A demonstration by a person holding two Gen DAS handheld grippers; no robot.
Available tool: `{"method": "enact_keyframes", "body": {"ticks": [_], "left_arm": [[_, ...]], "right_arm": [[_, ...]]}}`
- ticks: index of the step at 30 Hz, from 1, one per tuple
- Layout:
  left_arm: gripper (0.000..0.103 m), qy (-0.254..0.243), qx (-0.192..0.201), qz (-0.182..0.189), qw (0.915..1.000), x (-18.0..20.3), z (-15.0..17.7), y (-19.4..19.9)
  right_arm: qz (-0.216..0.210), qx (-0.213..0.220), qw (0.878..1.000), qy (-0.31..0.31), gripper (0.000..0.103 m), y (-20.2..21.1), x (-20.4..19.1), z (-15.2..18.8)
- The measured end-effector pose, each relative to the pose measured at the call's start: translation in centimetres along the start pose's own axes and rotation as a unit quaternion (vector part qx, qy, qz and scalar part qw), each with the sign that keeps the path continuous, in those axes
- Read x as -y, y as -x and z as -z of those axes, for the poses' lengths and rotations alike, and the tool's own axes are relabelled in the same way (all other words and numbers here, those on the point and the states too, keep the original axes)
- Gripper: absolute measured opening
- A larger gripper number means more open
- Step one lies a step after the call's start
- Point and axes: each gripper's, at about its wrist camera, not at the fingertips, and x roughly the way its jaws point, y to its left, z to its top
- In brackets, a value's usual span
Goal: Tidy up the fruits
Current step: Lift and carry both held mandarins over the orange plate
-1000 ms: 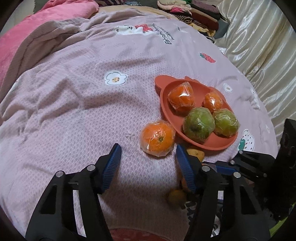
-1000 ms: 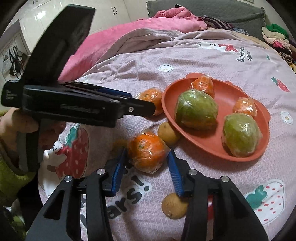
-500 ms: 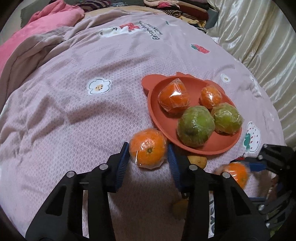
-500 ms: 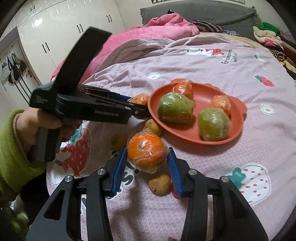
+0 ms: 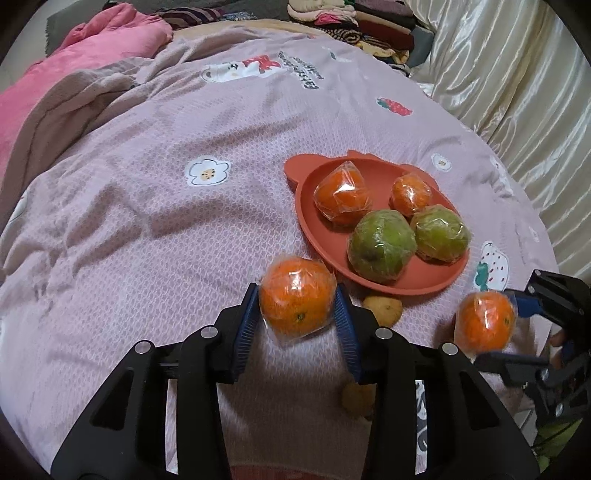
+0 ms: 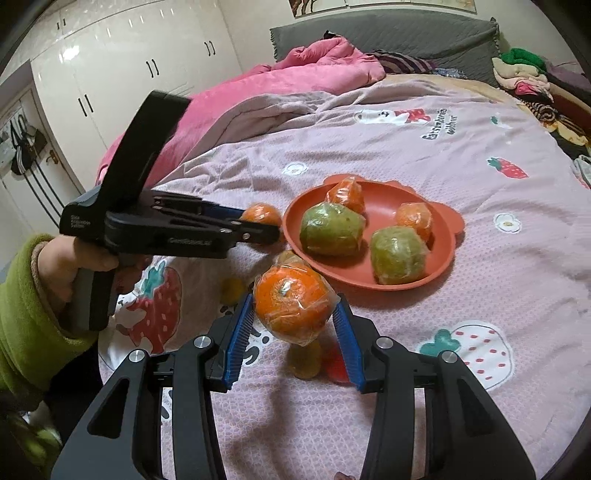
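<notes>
An orange-red plate (image 5: 436, 284) (image 6: 382, 206) lies on the pink bedspread. It holds two plastic-wrapped oranges (image 5: 341, 195) and two wrapped green fruits (image 5: 380, 243). My left gripper (image 5: 297, 295) is shut on a wrapped orange (image 5: 295, 308) just left of the plate's near rim. The right wrist view shows that same orange (image 6: 260, 214) at the left gripper's tips. My right gripper (image 6: 295, 314) is shut on another wrapped orange (image 6: 291, 299), held above the bedspread in front of the plate. That orange (image 5: 484, 321) also shows at the right in the left wrist view.
Small yellow-brown fruits (image 5: 384, 308) (image 6: 304, 358) lie on the bedspread near the plate's front. A hand in a green sleeve (image 6: 22, 314) holds the left gripper. A pink blanket (image 6: 295, 70) is heaped at the back, folded clothes (image 5: 351, 14) behind, and a cream curtain (image 5: 517, 74) hangs on the right.
The left gripper's jaws closed around the orange beside the plate. The right gripper rose with its orange, and small fruits now show beneath it.
</notes>
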Motion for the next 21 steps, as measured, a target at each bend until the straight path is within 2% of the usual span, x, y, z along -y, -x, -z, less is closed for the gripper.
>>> {"method": "enact_keyframes", "body": {"ticks": [10, 21], "left_arm": [[0.032, 0.021, 0.033, 0.015, 0.9991, 0.3, 0.0, 2.8], [0.032, 0.012, 0.046, 0.021, 0.9986, 1.9, -1.6, 3.8]], "right_arm": [[0.015, 0.018, 1.000, -0.006, 0.043, 1.4, 0.7, -0.5], [0.038, 0.039, 0.998, -0.017, 0.042, 3.2, 2.4, -1.3]]}}
